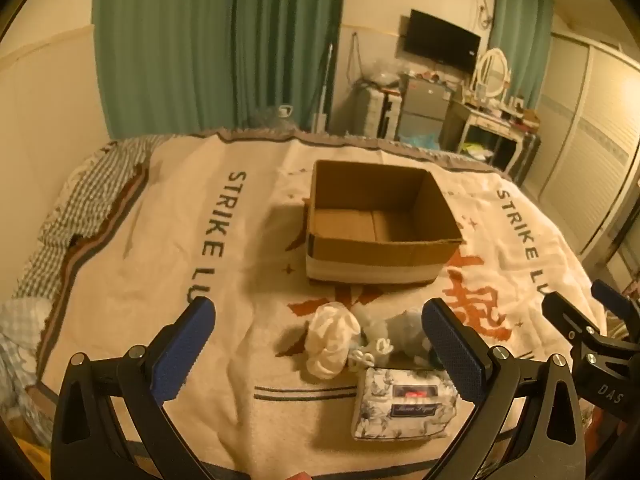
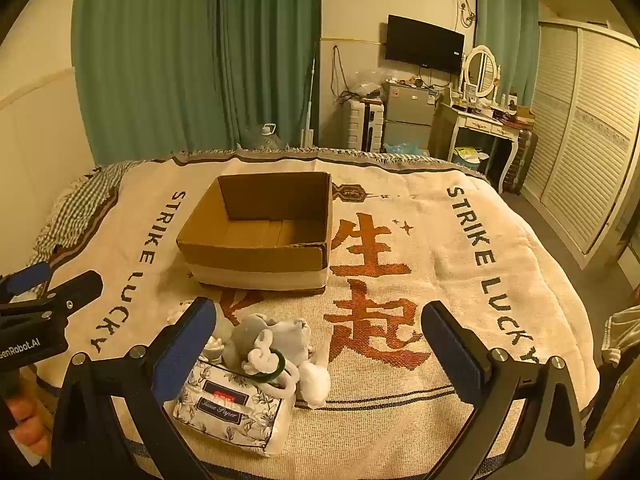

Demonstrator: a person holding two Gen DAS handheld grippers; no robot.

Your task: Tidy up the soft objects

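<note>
My left gripper (image 1: 318,346) and right gripper (image 2: 318,348) both hang released over the blanket (image 1: 248,344). Socks (image 1: 332,344) and tissue pack (image 1: 402,406) lie near; the box (image 1: 380,220) sits beyond, unobstructed.

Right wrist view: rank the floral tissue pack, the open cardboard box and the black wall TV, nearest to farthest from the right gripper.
1. Floral tissue pack, by the right gripper's left finger.
2. Open cardboard box, mid-blanket, ahead-left.
3. Black wall TV, far wall.

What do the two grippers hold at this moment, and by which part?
Nothing is held. The left gripper and the right gripper are both open, with empty fingers above the blanket; the soft objects lie untouched.
</note>
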